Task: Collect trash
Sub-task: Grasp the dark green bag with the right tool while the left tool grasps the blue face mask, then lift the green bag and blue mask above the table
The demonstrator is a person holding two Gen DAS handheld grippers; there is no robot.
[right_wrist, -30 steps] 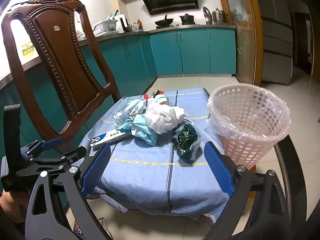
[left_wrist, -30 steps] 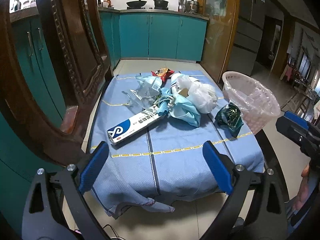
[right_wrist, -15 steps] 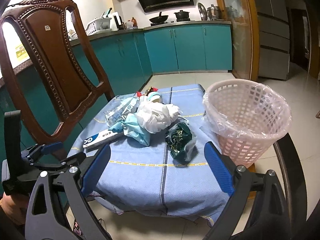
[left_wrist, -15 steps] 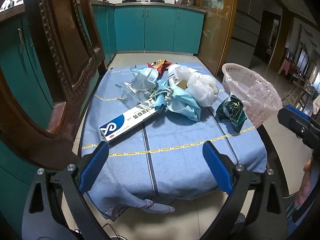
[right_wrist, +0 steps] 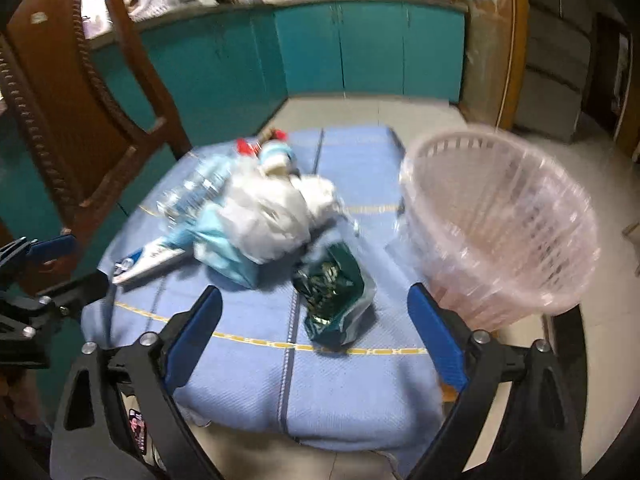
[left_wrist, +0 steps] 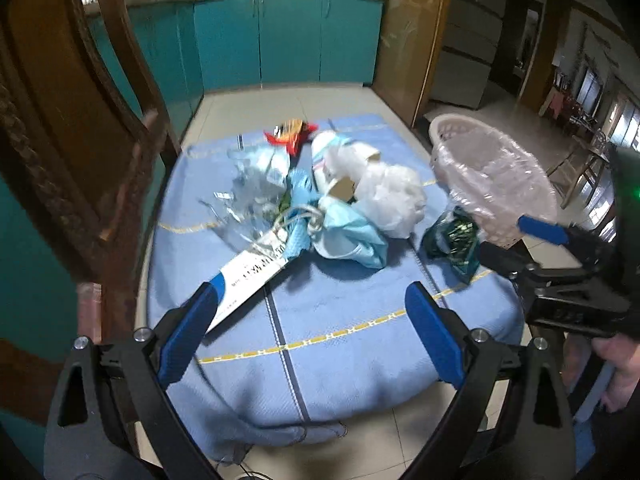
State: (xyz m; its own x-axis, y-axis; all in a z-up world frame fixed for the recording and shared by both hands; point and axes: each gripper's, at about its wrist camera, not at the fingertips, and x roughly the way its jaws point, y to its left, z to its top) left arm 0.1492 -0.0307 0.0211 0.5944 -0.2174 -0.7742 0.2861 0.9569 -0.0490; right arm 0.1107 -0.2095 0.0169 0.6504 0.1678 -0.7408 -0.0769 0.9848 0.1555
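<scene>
Trash lies heaped on the blue-clothed surface beside the pink basket. Both hand-held grippers, left and right, gape empty (right jaws just narrowing slightly).

Left gripper: jaws spread wide, nothing between the blue pads, angled downward. Right gripper: jaws wide but just closing slightly, nothing between them, likewise angled down. A hand grips the right gripper's handle at the left view's right edge.
</scene>
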